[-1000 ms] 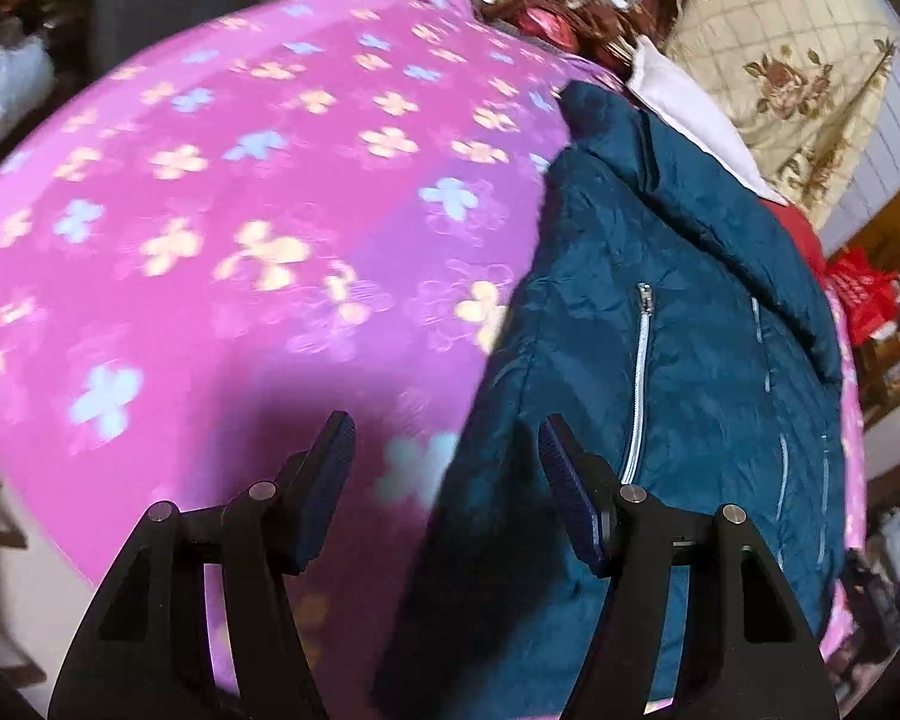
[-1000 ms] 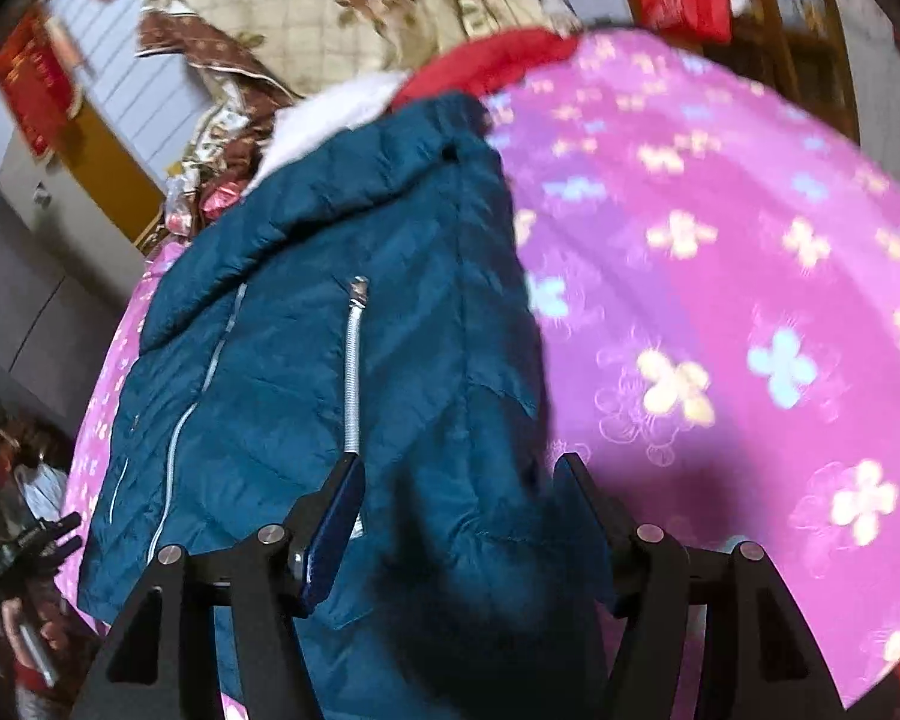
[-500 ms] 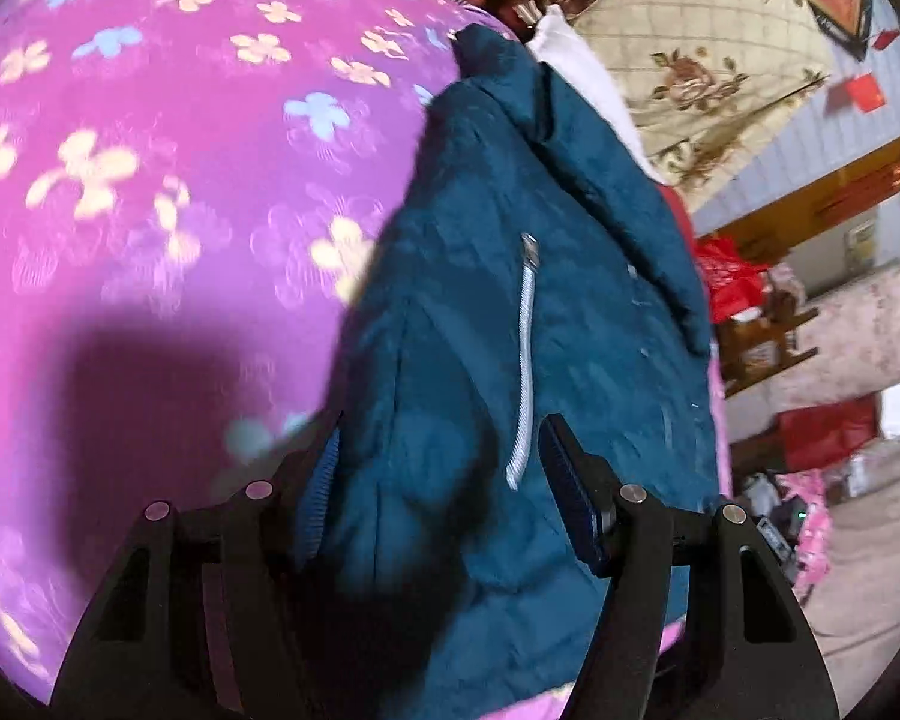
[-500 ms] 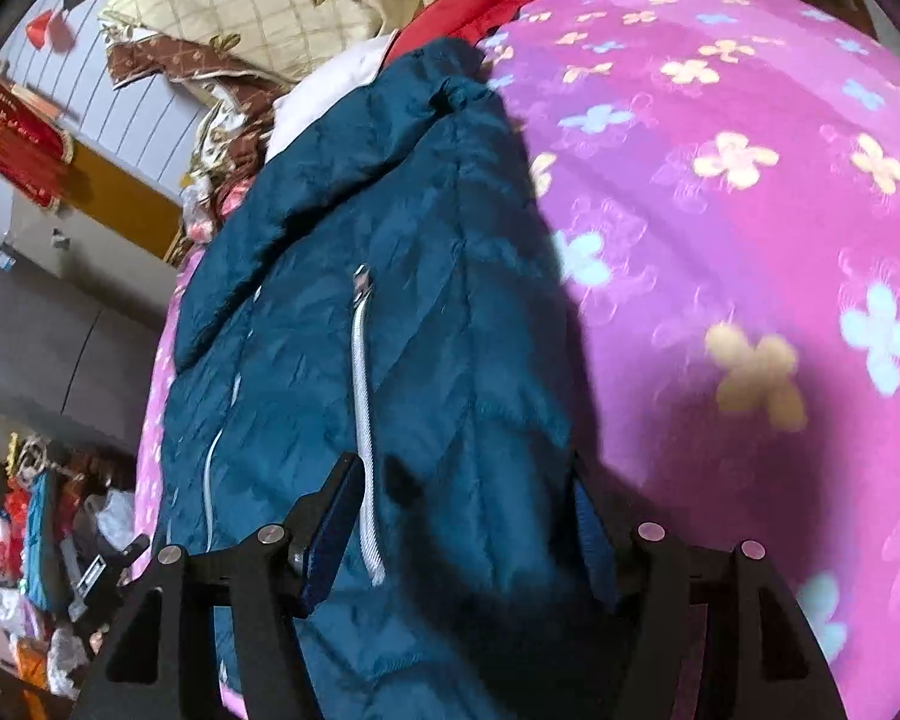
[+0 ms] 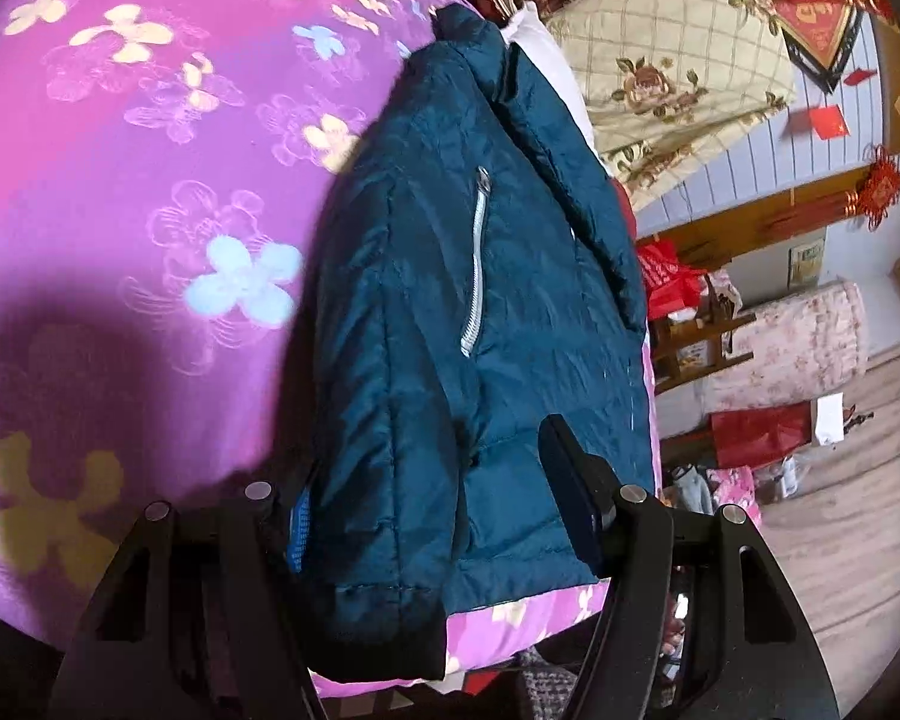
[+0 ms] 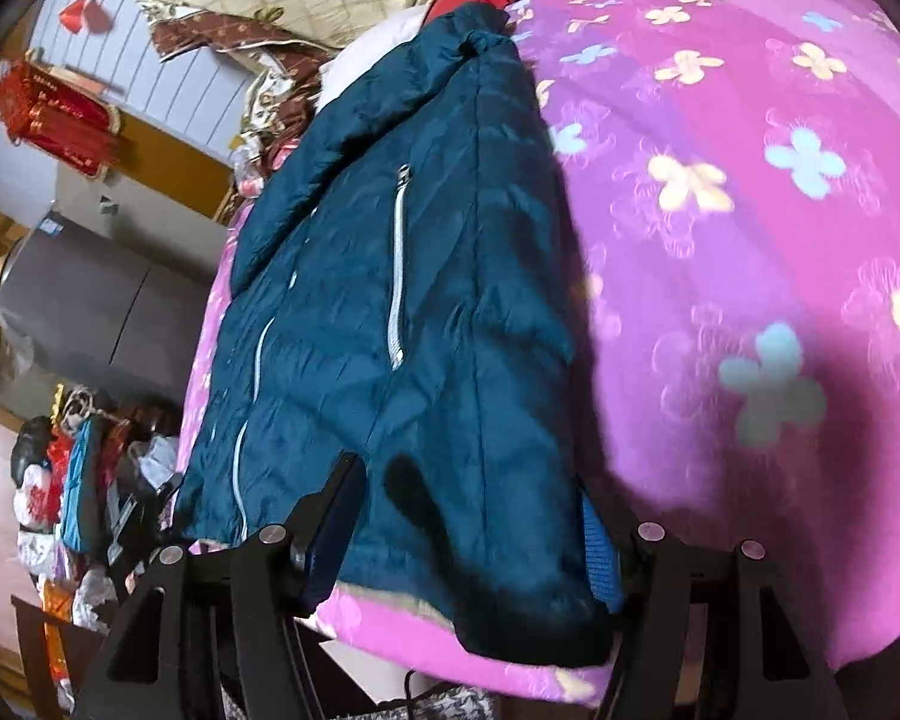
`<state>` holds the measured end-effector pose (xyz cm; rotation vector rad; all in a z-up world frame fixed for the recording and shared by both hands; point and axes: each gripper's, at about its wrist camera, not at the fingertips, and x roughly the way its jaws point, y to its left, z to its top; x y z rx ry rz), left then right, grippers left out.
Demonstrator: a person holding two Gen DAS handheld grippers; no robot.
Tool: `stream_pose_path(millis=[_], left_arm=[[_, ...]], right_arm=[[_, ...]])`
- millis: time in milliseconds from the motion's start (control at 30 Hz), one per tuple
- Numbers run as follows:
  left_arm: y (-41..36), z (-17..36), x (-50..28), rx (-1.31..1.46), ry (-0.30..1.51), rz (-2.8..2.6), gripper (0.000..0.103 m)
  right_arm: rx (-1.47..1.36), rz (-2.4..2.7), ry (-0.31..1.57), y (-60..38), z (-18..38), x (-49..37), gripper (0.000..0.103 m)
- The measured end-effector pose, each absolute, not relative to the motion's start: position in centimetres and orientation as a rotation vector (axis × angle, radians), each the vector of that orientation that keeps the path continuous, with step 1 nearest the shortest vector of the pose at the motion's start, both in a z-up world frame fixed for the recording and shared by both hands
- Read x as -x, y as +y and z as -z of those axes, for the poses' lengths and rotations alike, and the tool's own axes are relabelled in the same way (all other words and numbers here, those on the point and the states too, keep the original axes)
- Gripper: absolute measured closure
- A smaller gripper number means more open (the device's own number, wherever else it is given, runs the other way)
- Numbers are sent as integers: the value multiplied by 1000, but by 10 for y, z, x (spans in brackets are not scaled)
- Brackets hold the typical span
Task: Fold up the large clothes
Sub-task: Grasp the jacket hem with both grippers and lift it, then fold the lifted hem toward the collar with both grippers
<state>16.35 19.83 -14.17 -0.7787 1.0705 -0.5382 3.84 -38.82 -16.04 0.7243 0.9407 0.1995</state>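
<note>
Both grippers, left gripper (image 5: 432, 492) and right gripper (image 6: 471, 516), straddle the teal jacket (image 5: 480, 312) hem with jaws apart (nothing pinched), apparently poised to grab it at lower centre of the pink bedspread (image 5: 120, 180).

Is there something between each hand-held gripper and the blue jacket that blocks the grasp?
Nothing visible does. The left hand-held gripper and the right hand-held gripper each straddle the jacket's near hem on the pink bedspread, jaws open.
</note>
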Motion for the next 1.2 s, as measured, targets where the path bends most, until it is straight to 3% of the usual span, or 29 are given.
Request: stream_pose_path(millis=[767, 900, 933, 967, 1033, 1067, 1200], left_arm=[[168, 140, -166, 775, 1088, 547, 39], [158, 133, -163, 688, 1085, 498, 39], [155, 130, -162, 651, 1088, 469, 44], [152, 128, -161, 615, 1097, 430, 60], [149, 128, -161, 560, 1123, 361, 78], [152, 129, -161, 584, 1129, 349, 82], [164, 122, -158, 652, 1116, 313, 87]], right_arm=[[-975, -477, 809, -360, 161, -53, 44], [-896, -420, 832, -348, 157, -59, 44], [-869, -404, 848, -342, 159, -60, 44], [-841, -383, 863, -337, 160, -61, 50], [-809, -347, 893, -335, 165, -63, 64], [-796, -319, 915, -335, 167, -65, 72], [-805, -279, 927, -344, 166, -66, 83]])
